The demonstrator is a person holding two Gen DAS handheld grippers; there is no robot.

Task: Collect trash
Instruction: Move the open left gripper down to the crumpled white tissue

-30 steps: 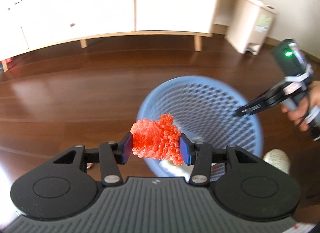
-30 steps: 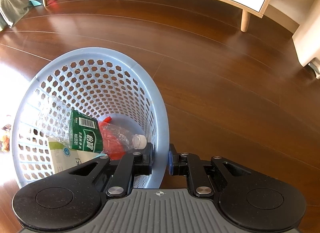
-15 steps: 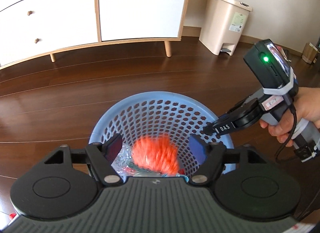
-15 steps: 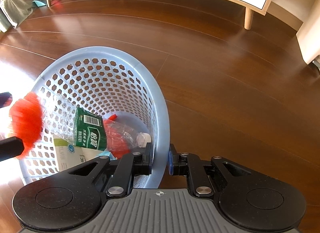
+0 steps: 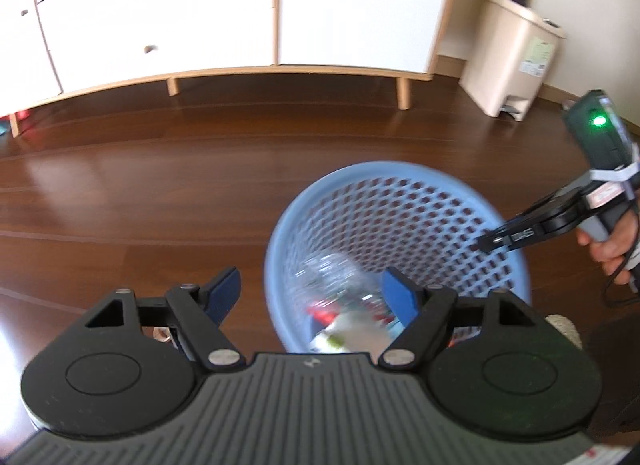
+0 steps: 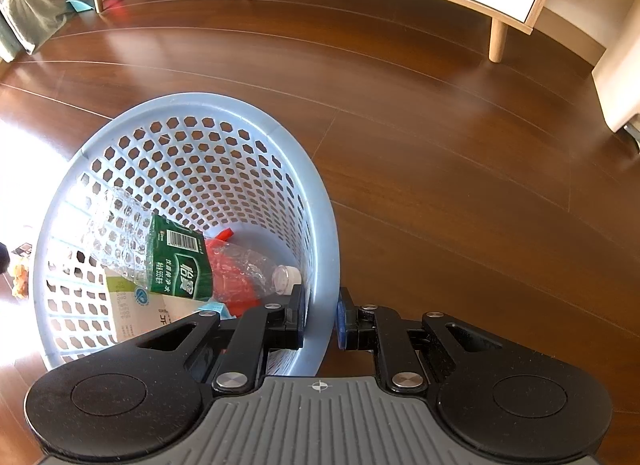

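Red crumpled trash (image 6: 236,285) now lies inside the perforated blue plastic basket (image 6: 320,225); the left gripper (image 5: 312,293), jaws just spread wide and empty, has dropped it. The right gripper (image 6: 320,317) stays pinched on the rim. One piece collected.

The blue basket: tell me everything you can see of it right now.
The blue basket is a round, light blue bin that looks like plastic, its walls pierced all over with hexagonal holes under a smooth solid rim. It stands on the dark wooden floor. The right gripper is shut on its near wall, one finger inside and one outside. Inside lie a crushed clear bottle with a green label and white cap, red trash under it, and a printed carton. The left gripper hangs open above it.
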